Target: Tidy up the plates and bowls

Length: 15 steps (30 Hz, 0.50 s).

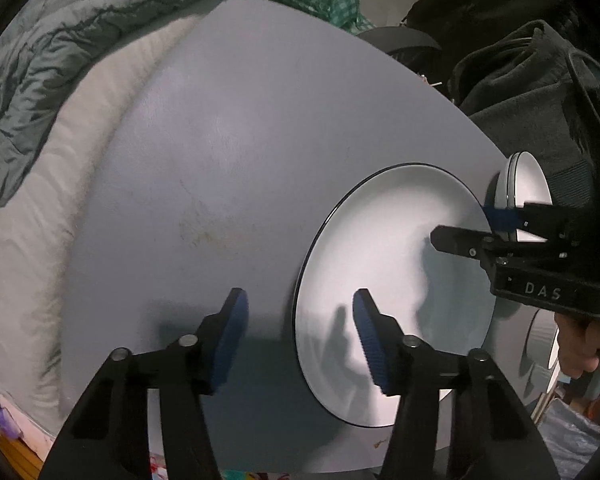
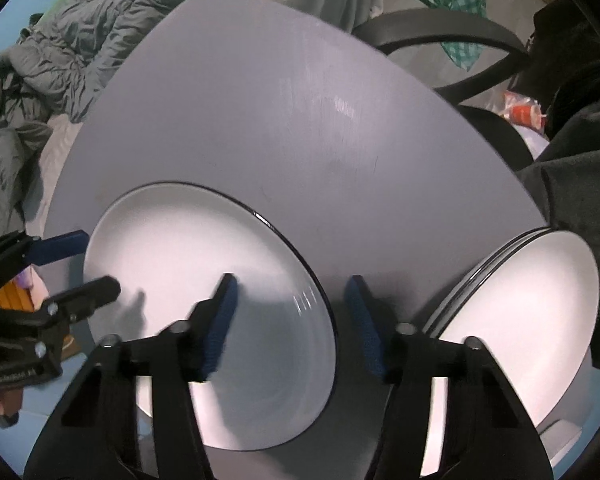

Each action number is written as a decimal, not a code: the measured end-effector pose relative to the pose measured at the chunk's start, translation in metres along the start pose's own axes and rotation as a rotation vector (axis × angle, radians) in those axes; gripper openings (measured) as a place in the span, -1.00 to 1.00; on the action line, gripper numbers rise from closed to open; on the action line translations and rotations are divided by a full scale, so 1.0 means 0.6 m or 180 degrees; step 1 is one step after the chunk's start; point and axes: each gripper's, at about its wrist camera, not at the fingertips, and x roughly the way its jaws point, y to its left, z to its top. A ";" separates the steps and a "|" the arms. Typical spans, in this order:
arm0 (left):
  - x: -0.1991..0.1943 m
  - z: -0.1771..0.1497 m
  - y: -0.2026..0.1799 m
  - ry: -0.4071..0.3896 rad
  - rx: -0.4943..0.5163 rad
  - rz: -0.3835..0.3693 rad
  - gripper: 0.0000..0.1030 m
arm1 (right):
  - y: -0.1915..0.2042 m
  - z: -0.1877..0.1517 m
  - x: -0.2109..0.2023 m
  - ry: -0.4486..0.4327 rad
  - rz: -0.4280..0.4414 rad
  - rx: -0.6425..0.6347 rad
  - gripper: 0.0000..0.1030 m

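Observation:
A large white plate with a dark rim (image 1: 392,264) (image 2: 204,280) lies flat on the grey table (image 1: 240,140) (image 2: 280,120). My left gripper (image 1: 300,332) (image 2: 82,264) is open and empty, its right finger over the plate's near left rim. My right gripper (image 2: 290,320) (image 1: 460,226) is open and empty, straddling the plate's right rim from above. A stack of white dark-rimmed dishes (image 2: 516,304) (image 1: 524,188) stands at the table's right edge, beside the right gripper. Another white dish (image 1: 548,344) shows partly at the lower right of the left wrist view.
A grey-green quilt (image 1: 60,40) (image 2: 60,40) and a white cover (image 1: 60,200) lie beyond the table's left side. Dark clothing (image 1: 520,80) and a black chair (image 2: 440,40) stand at the far right. The table's far half holds nothing.

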 end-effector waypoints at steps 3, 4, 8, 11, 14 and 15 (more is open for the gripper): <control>0.004 0.002 0.003 0.0019 -0.0061 -0.0045 -0.21 | 0.002 -0.006 0.002 -0.0020 -0.0040 -0.0007 -0.19; 0.006 0.001 0.005 0.0040 -0.0086 -0.0074 -0.30 | 0.002 -0.008 0.002 -0.0013 -0.0047 0.0002 -0.20; 0.021 -0.001 0.011 0.0184 -0.0104 -0.0221 -0.56 | -0.006 -0.017 0.001 0.0026 -0.0013 0.0089 -0.32; 0.023 -0.003 0.012 0.0184 -0.0054 -0.0258 -0.62 | -0.013 -0.025 0.002 0.0080 0.0095 0.0201 -0.46; 0.021 -0.006 0.010 0.0163 0.0031 -0.0165 -0.62 | -0.024 -0.043 0.002 0.0083 0.0233 0.0336 -0.56; 0.021 -0.007 0.009 0.0170 0.0046 -0.0150 -0.62 | -0.028 -0.050 0.002 0.0080 0.0274 0.0405 -0.59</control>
